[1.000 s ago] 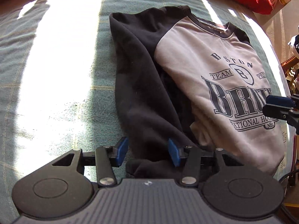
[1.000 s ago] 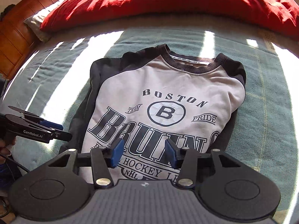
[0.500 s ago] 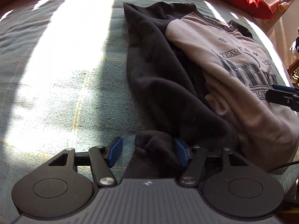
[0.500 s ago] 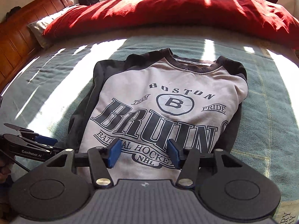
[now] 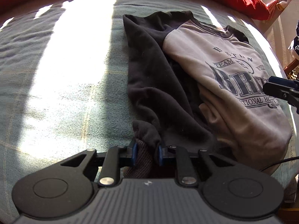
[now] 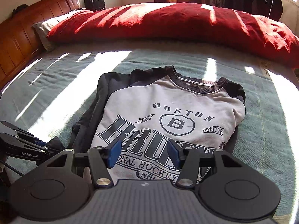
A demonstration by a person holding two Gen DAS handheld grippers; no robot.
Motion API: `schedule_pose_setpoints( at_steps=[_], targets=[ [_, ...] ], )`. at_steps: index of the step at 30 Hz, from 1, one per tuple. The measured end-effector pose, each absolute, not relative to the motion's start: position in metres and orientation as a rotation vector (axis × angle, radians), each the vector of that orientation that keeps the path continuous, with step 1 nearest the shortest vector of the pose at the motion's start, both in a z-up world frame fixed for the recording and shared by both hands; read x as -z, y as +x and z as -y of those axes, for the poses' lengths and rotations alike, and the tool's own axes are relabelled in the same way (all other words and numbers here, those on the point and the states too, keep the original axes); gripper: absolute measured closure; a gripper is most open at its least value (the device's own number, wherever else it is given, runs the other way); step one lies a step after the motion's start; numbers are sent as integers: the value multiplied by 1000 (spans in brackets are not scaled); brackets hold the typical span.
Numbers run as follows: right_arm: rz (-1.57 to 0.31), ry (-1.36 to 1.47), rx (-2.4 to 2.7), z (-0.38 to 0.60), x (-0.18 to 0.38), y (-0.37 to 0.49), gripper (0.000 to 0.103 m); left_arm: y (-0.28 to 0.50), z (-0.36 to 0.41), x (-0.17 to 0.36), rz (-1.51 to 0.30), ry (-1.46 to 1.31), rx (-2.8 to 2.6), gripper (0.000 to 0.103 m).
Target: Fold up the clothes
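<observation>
Closing left gripper (image 5: 146,154) jaws now pinch "BOSTON BRUINS" sweatshirt (image 6: 168,127) cuff (image 5: 147,132).

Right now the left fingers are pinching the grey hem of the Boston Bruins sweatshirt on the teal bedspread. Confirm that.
Not quite. The left gripper is closing on the black sleeve cuff, not the grey hem, as the left wrist view shows. The rest stands: it is the Boston Bruins sweatshirt, lying on the teal bedspread.
</observation>
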State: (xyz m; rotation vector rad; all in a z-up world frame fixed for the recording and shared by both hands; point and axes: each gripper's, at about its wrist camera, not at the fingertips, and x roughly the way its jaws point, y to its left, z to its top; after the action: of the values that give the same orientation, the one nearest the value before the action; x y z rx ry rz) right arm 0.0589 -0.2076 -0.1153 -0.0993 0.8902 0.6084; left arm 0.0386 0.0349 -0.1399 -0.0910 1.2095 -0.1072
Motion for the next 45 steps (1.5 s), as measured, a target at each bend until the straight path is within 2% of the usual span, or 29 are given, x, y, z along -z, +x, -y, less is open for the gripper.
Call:
schedule_pose_setpoints(
  at_steps=[6, 12, 23, 35, 37, 40, 45],
  targets=[
    [-862, -105, -591, 204, 109, 61, 44, 69, -96, 110, -1162, 40, -34, 84],
    [-848, -131, -582, 201, 106, 61, 44, 98, -153, 103, -1144, 91, -173, 84],
    [-851, -138, -553, 202, 105, 66, 44, 136, -219, 84, -1097, 183, -338, 84],
    [-852, -165, -544, 199, 107, 67, 44, 177, -277, 119, -1196, 230, -456, 81],
    [-853, -172, -548, 198, 107, 68, 44, 178, -278, 128, -1223, 238, -445, 74],
    [-856, -182, -547, 197, 108, 68, 41, 177, -282, 129, -1221, 204, -436, 73],
    [-866, -172, -545, 196, 109, 69, 41, 173, -296, 113, -1165, 99, -429, 64]
  ],
)
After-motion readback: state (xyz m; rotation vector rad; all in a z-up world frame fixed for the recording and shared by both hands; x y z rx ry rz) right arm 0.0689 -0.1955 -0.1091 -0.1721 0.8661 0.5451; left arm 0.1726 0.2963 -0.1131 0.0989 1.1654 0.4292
